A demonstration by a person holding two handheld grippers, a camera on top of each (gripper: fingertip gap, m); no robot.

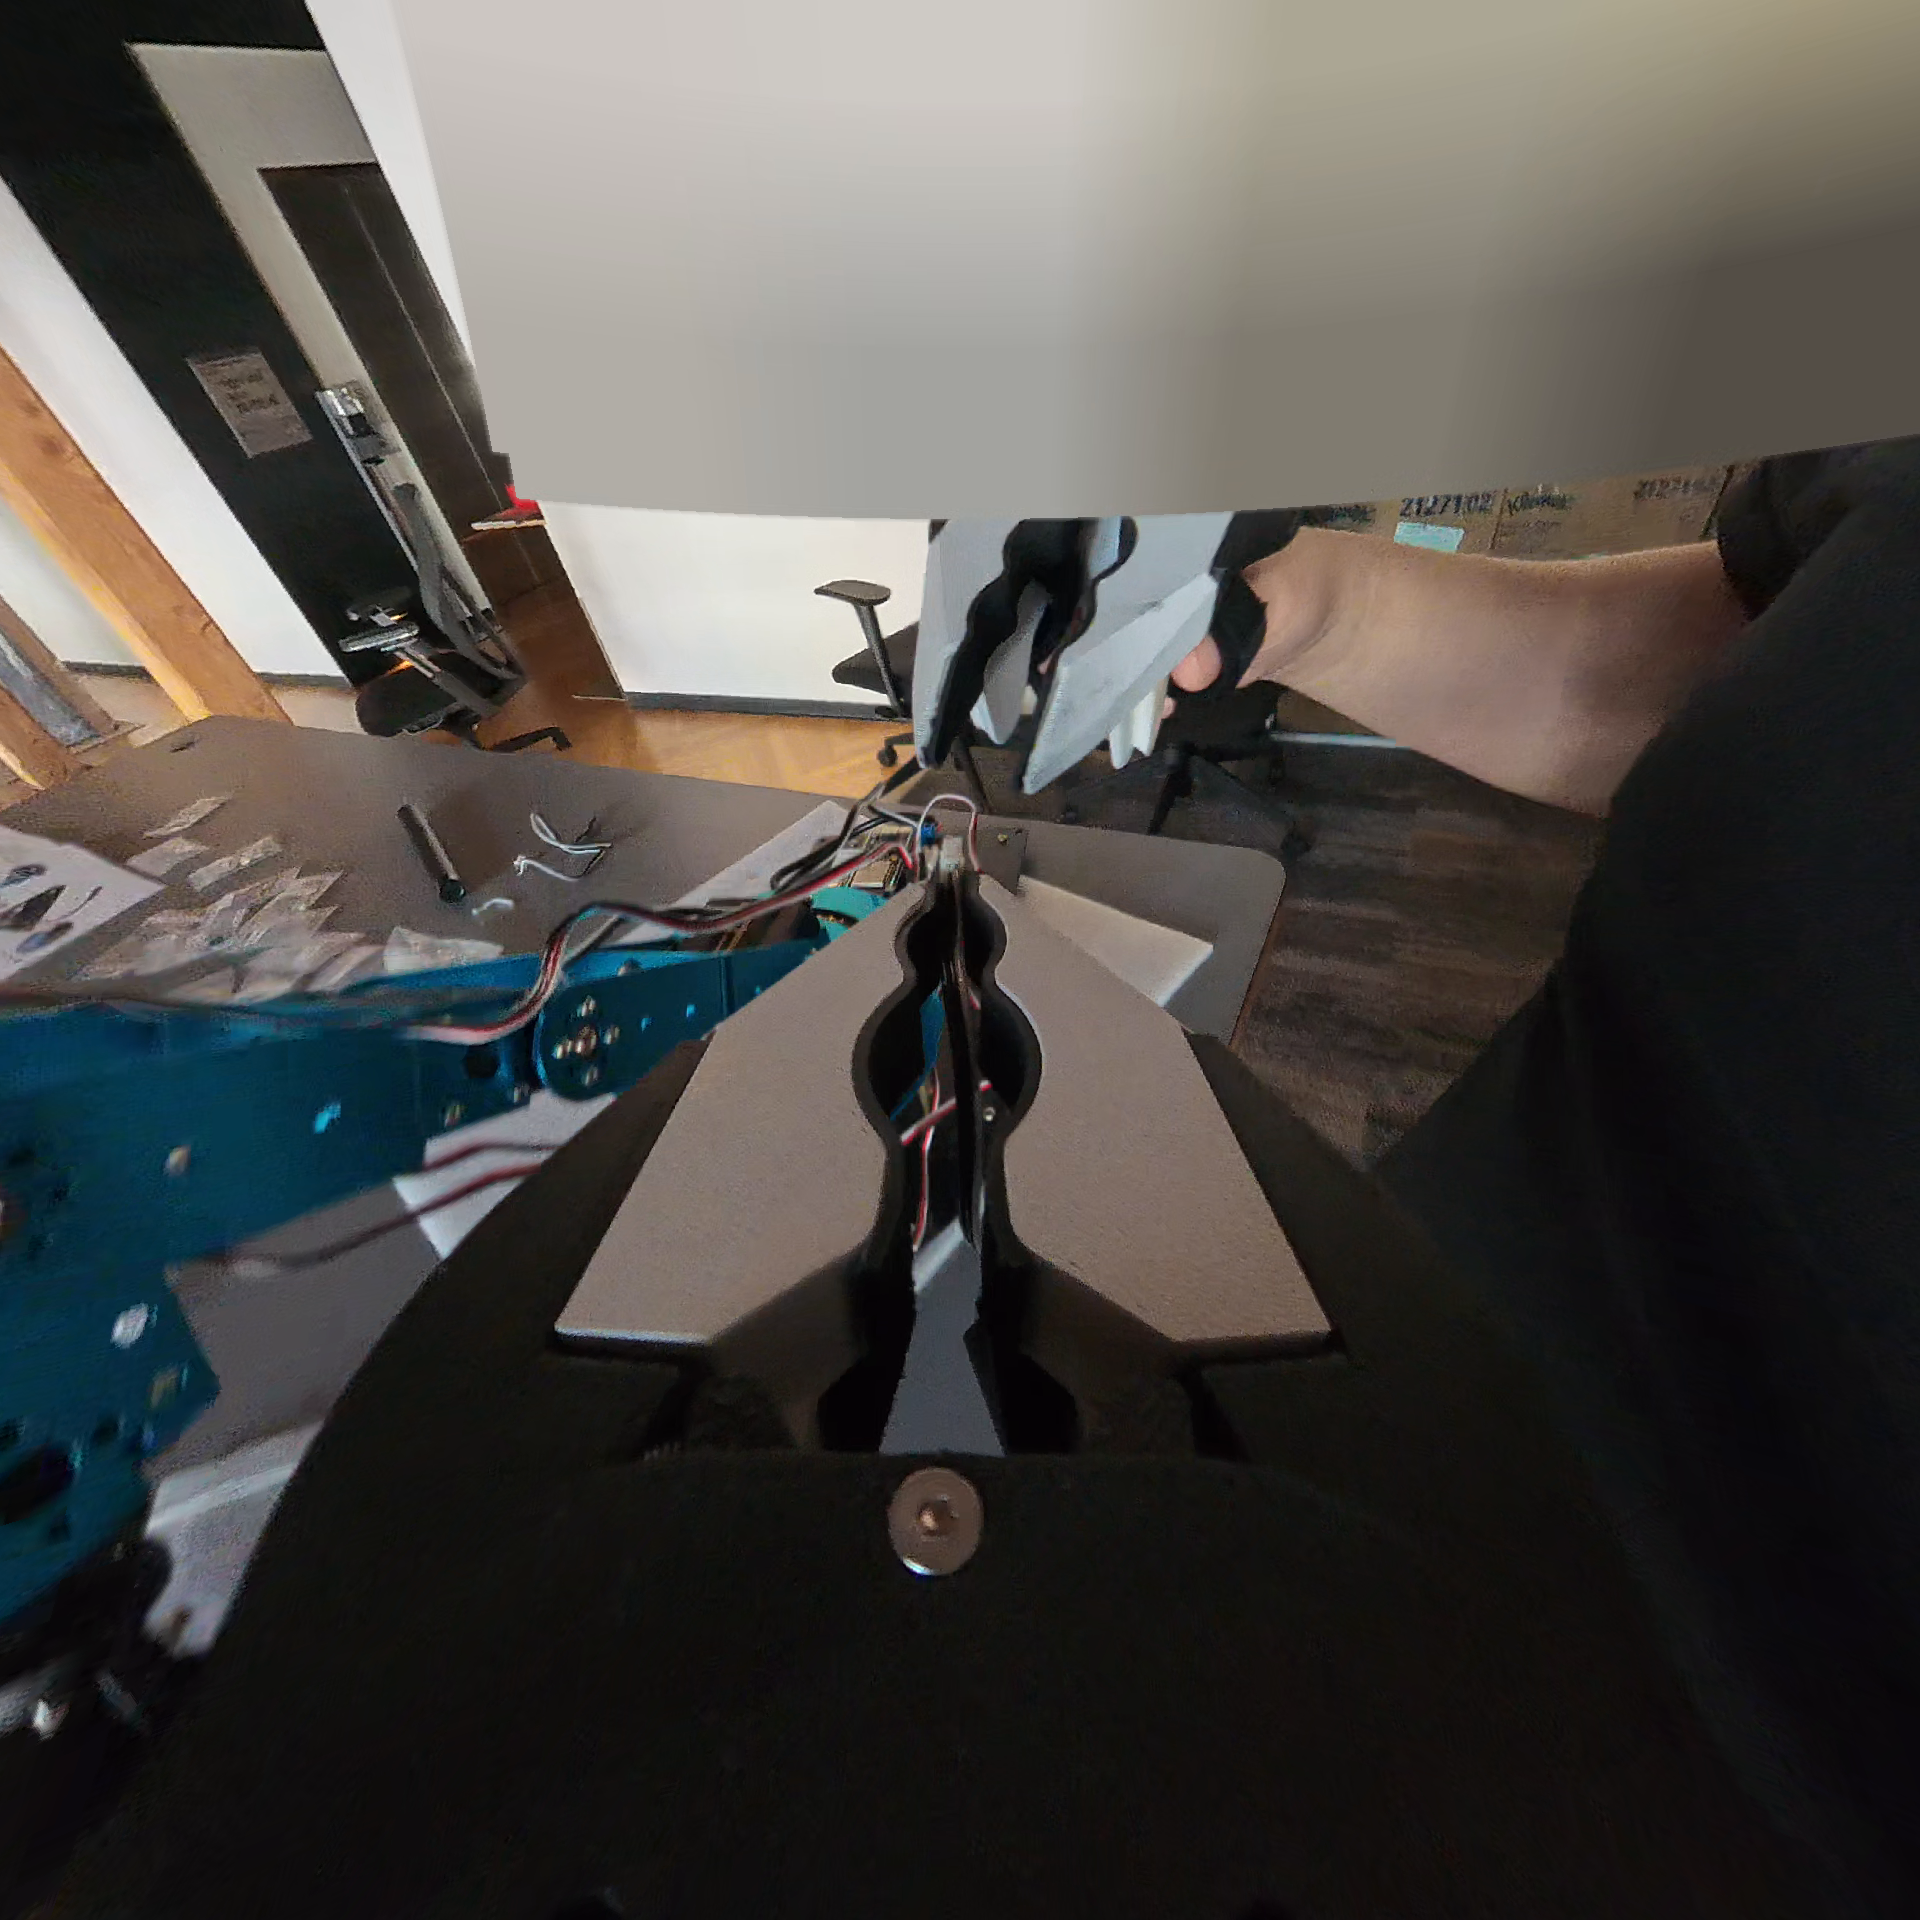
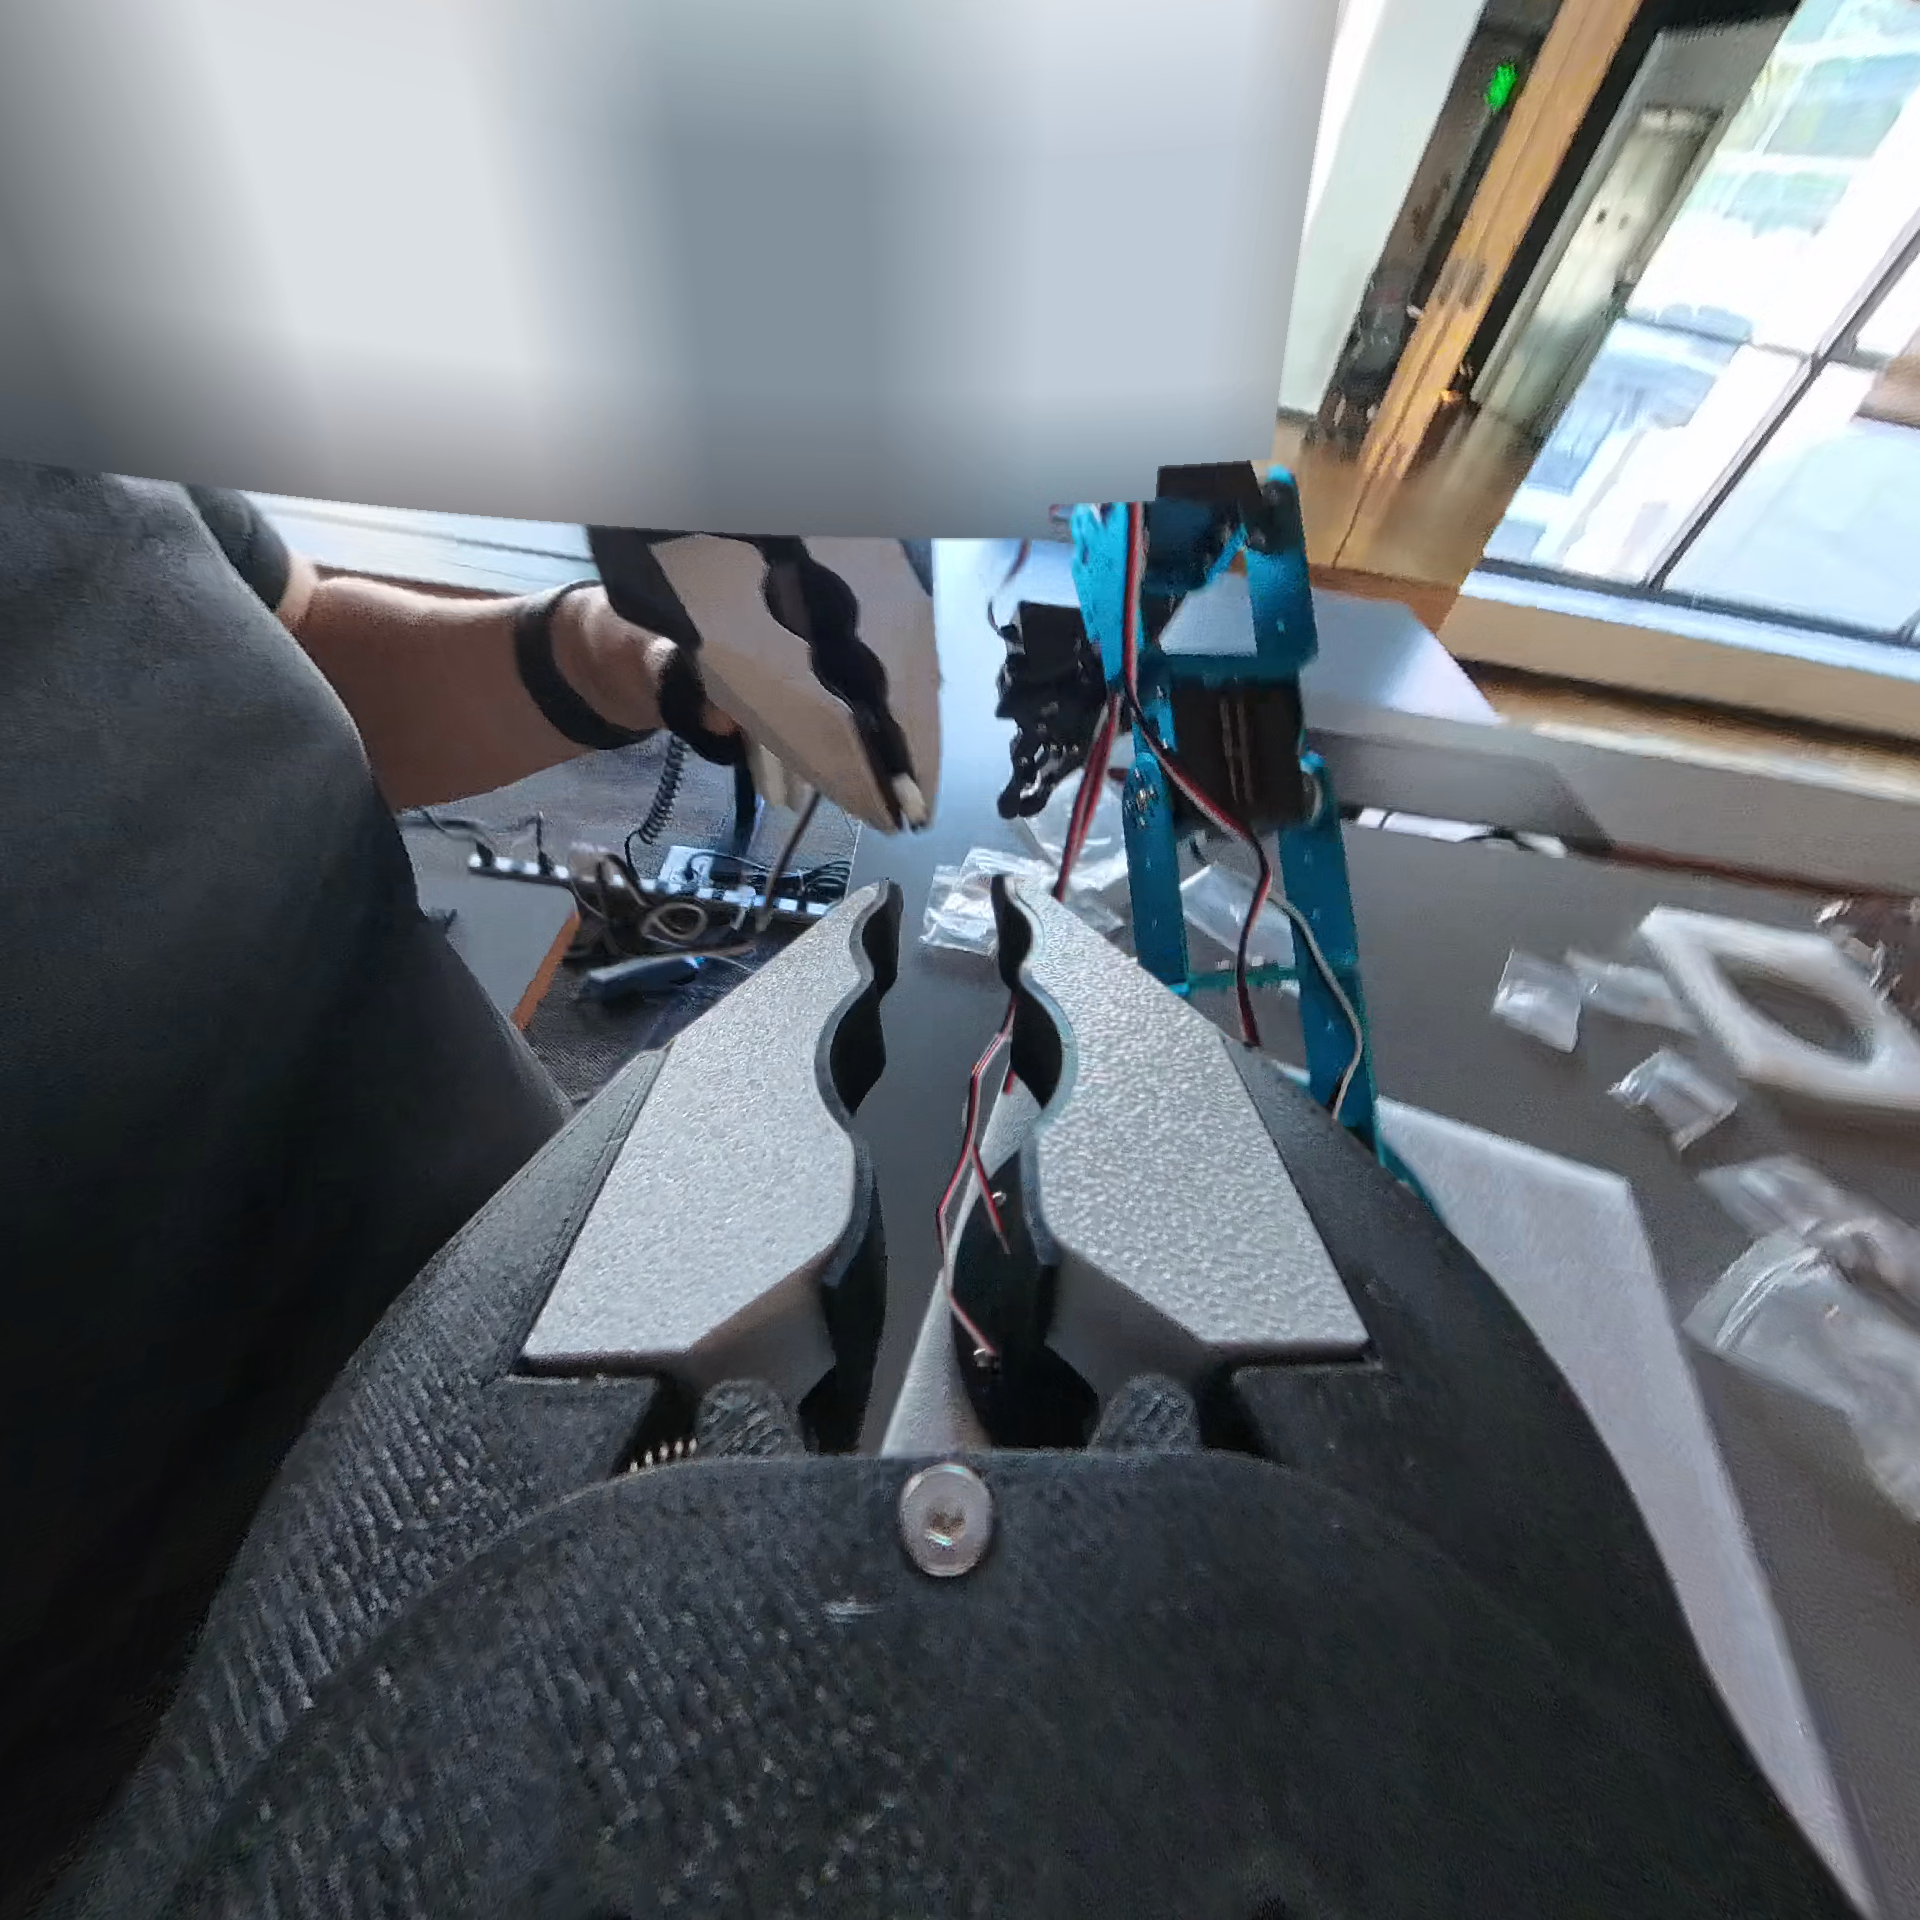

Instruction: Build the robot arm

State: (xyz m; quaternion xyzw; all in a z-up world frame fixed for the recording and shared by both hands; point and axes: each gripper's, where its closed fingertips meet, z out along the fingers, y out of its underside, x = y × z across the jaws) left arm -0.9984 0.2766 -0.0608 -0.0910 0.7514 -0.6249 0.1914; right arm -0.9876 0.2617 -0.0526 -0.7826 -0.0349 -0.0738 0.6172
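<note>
My left gripper point(image 1: 951, 883) is shut on a small white connector point(image 1: 948, 857) at the end of a red, white and black servo wire point(image 1: 925, 1127) that runs back between its fingers. In the right wrist view it point(image 2: 902, 808) shows higher up on the left, pinching the white connector. A blue metal robot arm kit point(image 1: 312, 1091) lies to its left; it also shows in the right wrist view point(image 2: 1226, 727). My right gripper point(image 2: 945, 894) is open and holds nothing, with a loose servo wire point(image 2: 971, 1143) lying against its right finger. It also shows in the left wrist view point(image 1: 985, 764), just above the connector.
The dark table point(image 1: 332, 790) holds several small clear bags point(image 1: 260, 914), a black rod point(image 1: 431, 852) and a white foam sheet point(image 2: 1538, 1247). A white frame piece point(image 2: 1766, 1008) lies at the right. A power strip point(image 2: 644, 883) and office chairs point(image 1: 873, 665) are on the floor beyond. Only a small space, under 4 cm, lies between the two pairs of fingers.
</note>
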